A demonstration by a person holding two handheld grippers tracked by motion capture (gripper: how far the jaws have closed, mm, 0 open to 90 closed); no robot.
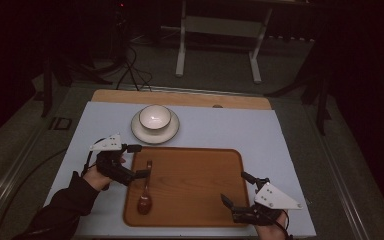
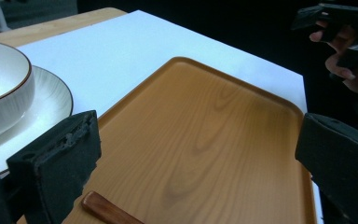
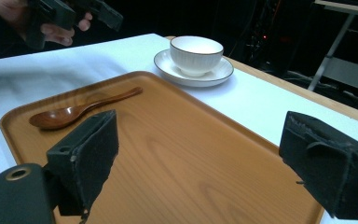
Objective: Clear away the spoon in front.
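Left gripper (image 1: 139, 161): left of centre in the high view, at the tray's left rim; jaws spread wide, nothing between them. One jaw tip is at the rim's upper part, the other is right by the spoon's handle.
Spoon (image 1: 145, 192): lies flat on the left part of the tray, lower left of centre in the high view. Long axis runs almost straight up and down the frame, tilted slightly; handle end points to the top of the frame, toward the bowl, and the scoop points to the bottom edge. In the right gripper view the spoon (image 3: 81, 109) lies at upper left, scoop left, handle up and right.
Handle tip (image 2: 107, 210): at the bottom of the left gripper view, between the jaws, nearer the left one.
Tray (image 1: 200, 182): wooden, centre of the high view, on the white mat.
Bowl (image 1: 154, 117): white, on a plate (image 1: 139, 132), above the tray's upper left corner, apart from it.
Right gripper (image 1: 237, 191): lower right in the high view, over the tray's lower right corner; jaws wide, holding nothing.
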